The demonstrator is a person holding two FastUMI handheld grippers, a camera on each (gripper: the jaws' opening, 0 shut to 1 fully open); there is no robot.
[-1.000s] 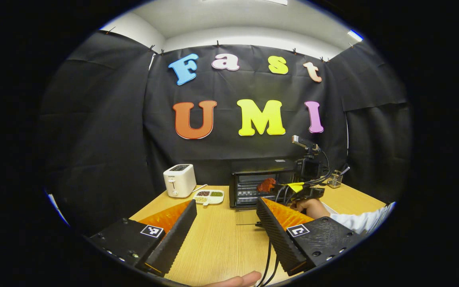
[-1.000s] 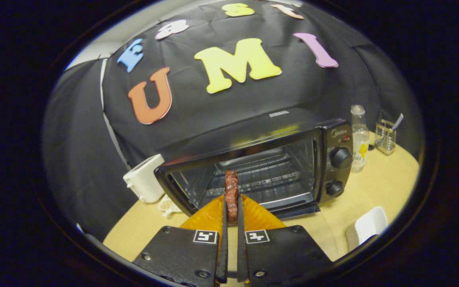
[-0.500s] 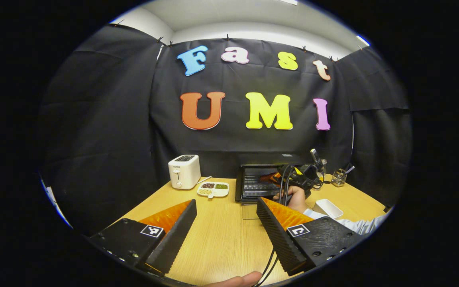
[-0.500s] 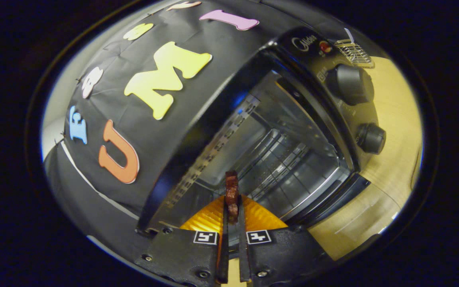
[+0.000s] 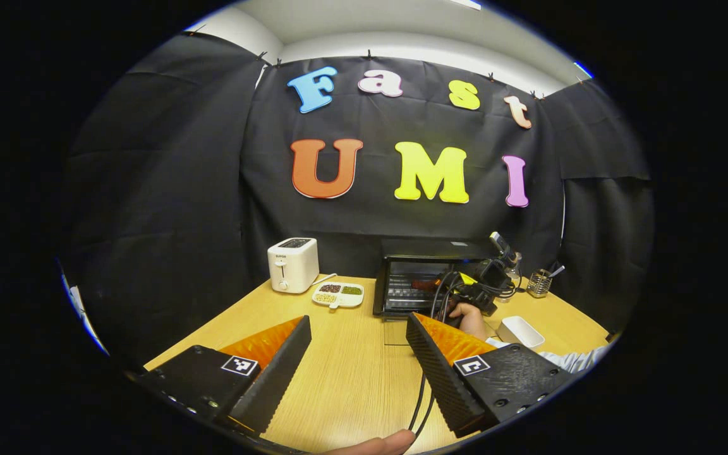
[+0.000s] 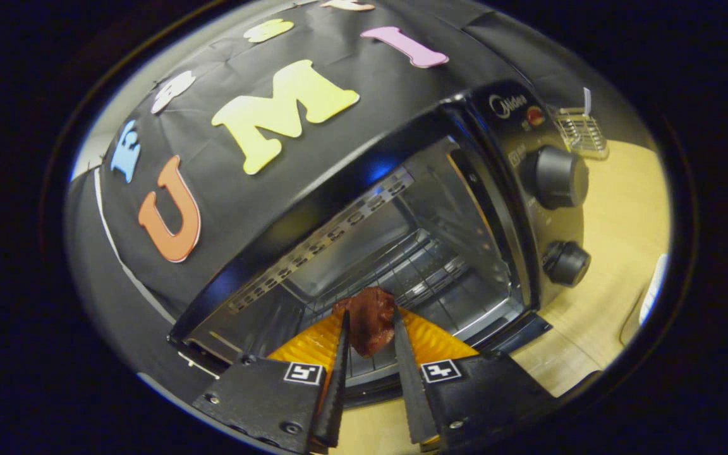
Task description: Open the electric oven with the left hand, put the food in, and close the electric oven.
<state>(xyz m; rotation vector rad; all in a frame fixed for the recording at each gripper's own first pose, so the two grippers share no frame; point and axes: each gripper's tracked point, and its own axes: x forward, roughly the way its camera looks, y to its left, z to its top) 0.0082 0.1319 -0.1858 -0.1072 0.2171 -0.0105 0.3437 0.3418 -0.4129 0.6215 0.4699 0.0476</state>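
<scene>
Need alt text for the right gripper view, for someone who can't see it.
The right claw, tilted, reaches into the open electric oven with a reddish-brown piece of food between its parted fingers, over the wire rack. Two knobs sit at the oven's right.

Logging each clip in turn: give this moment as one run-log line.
oven: door open | meat: on rack inside, between right hand-held gripper fingers, jaws parted | left hand-held gripper: open, over table | door not yet closed
</scene>
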